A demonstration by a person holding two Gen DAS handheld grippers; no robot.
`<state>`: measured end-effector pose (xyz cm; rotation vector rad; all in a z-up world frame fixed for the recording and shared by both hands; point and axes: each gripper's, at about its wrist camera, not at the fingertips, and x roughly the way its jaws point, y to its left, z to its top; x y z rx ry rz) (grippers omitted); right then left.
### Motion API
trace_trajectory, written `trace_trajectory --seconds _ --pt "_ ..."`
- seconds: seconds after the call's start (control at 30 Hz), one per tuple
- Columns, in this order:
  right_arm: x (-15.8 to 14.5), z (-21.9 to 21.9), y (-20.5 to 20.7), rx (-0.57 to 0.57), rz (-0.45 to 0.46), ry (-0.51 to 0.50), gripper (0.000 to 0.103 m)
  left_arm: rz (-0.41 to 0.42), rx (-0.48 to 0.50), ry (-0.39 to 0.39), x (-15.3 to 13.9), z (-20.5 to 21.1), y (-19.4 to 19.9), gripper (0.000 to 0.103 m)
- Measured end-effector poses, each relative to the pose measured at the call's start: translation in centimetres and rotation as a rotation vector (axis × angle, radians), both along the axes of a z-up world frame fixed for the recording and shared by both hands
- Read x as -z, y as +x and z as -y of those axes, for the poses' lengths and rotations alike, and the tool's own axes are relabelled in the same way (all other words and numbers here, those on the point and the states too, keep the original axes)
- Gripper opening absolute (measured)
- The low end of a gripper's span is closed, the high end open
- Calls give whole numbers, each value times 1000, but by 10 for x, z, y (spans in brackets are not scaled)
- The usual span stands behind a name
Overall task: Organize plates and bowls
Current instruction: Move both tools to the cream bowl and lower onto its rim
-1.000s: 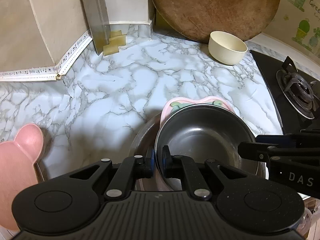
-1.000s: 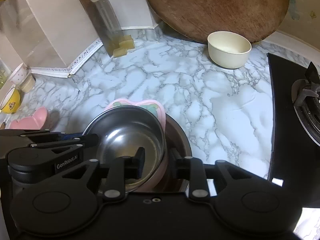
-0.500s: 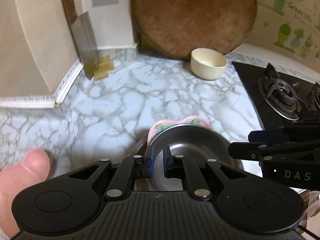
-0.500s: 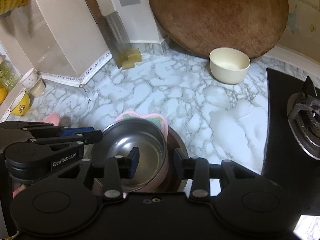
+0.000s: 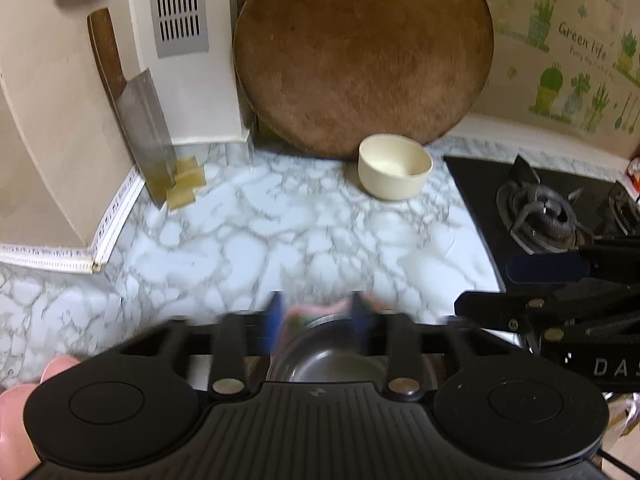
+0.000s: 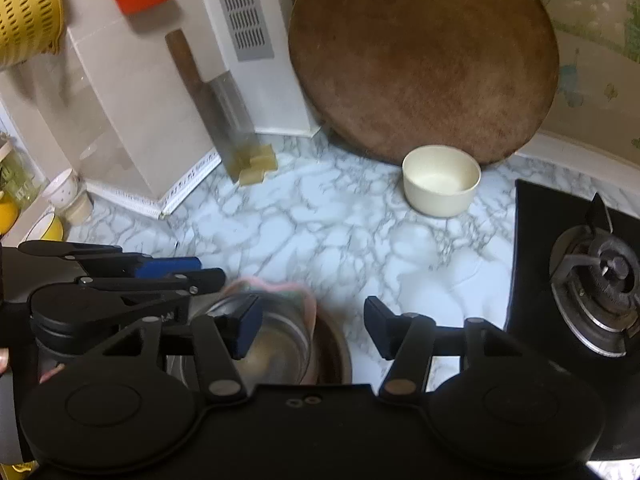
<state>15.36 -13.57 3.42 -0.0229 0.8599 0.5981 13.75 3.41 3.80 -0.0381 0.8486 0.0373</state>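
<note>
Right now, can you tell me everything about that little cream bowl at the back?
The cream bowl is small and round with straight, smooth sides and a flat bottom; it looks like matte plastic or ceramic. It stands upright and looks empty. It sits alone on the marble-pattern counter, just in front of the big round wooden board leaning at the wall, and left of the black gas stove. Whether it touches the board is unclear. Neither pair of tongs touches it.
</note>
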Motion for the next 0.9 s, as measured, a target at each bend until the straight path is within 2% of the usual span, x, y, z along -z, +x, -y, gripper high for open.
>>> trace_trajectory --seconds 0.03,0.17,0.27,0.4,0.53,0.67,0.9 --pt "-2 1 2 3 6 2 60 14 -8 4 -2 1 3 63" --pt "-7 6 10 21 31 7 65 49 13 19 -11 6 17 64" --pt "-11 9 18 40 52 2 75 75 21 28 -18 8 31 65" --pt "-13 16 36 87 58 5 83 91 27 15 -22 8 54 74" --pt "-14 23 54 145 73 -2 93 112 40 37 -22 12 78 75" --pt "-15 25 72 183 103 -33 99 89 40 29 -19 11 107 75" --pt "-10 27 113 234 97 -64 99 46 63 32 -11 10 158 75"
